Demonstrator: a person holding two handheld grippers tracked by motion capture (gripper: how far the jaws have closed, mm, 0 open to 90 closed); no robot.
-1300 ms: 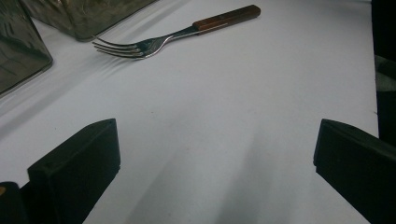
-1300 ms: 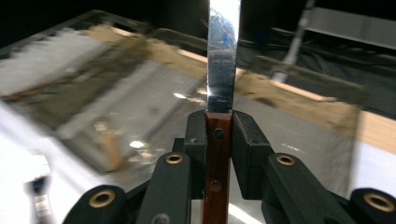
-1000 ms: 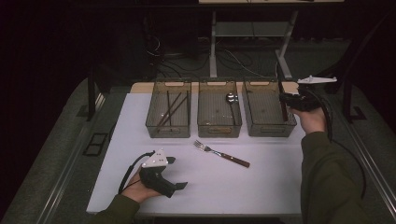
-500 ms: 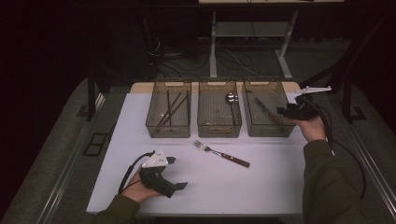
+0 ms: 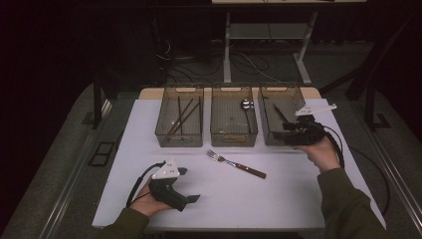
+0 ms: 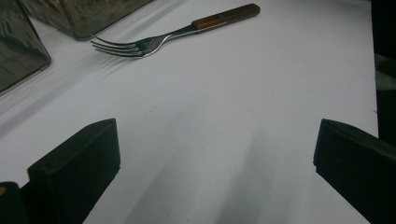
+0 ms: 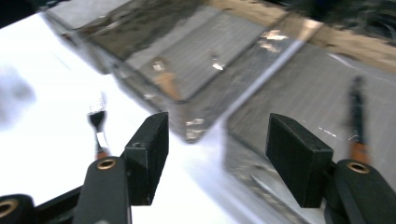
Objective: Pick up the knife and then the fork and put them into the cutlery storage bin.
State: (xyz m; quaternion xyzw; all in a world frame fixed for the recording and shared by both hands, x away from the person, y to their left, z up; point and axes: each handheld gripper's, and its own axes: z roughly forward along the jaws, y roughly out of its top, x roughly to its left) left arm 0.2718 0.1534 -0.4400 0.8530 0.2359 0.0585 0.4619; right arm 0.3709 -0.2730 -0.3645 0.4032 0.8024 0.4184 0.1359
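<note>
A fork [image 5: 236, 164] with a brown wooden handle lies on the white mat [image 5: 298, 199], in front of three clear bins. The left gripper view shows the fork [image 6: 177, 35] ahead of my left gripper [image 6: 215, 140], whose jaws stand wide open over bare mat. That left gripper [image 5: 191, 185] rests at the front left. My right gripper [image 5: 287, 134] hovers at the near edge of the right bin [image 5: 293, 94], where a dark-handled utensil [image 5: 278, 113] lies. Its jaws have just been opening; in the right gripper view the right gripper [image 7: 219, 140] holds nothing.
The left bin [image 5: 166, 134] holds long thin sticks [image 5: 181, 117]. The middle bin [image 5: 234, 137] holds a spoon [image 5: 246, 105]. Behind the mat are a table frame and cables on the floor. Dark rails run along both sides of the table.
My right hand has come back from over the far part of the right bin to its near edge, and its jaws have opened. The left hand and the fork have stayed put.
</note>
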